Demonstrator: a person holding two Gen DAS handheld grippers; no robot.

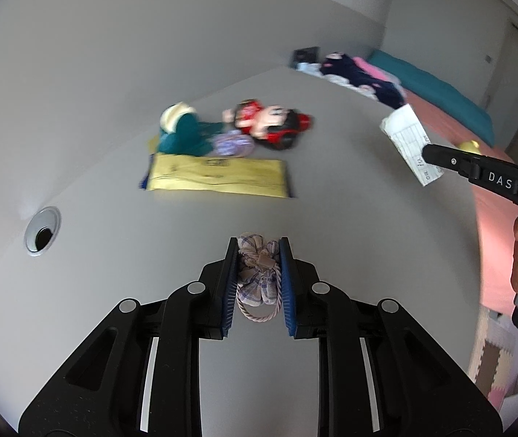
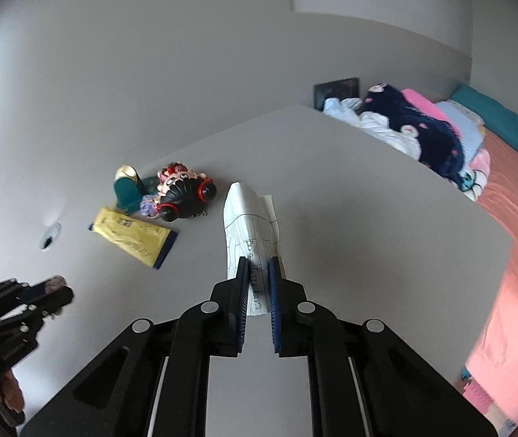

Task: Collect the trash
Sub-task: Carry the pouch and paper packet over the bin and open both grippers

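Jaws clamp pouch [image 1: 257,273] — paper [image 2: 255,240], both between.

In the left wrist view the doll [image 1: 271,123] and the green thing [image 1: 182,134] beside it are smearing into blur, so the details aren't readable, and the print on the yellow packet [image 1: 218,176] isn't either. The right claw [image 1: 427,153] is running off the right edge, its tips hiding part of the lined paper [image 1: 410,140]. In the right wrist view the left claw [image 2: 63,293] is blurring badly, whatever it's pinching is too fuzzy to identify, and the paper's handwriting is partly disappearing behind the blue pads [image 2: 274,309].
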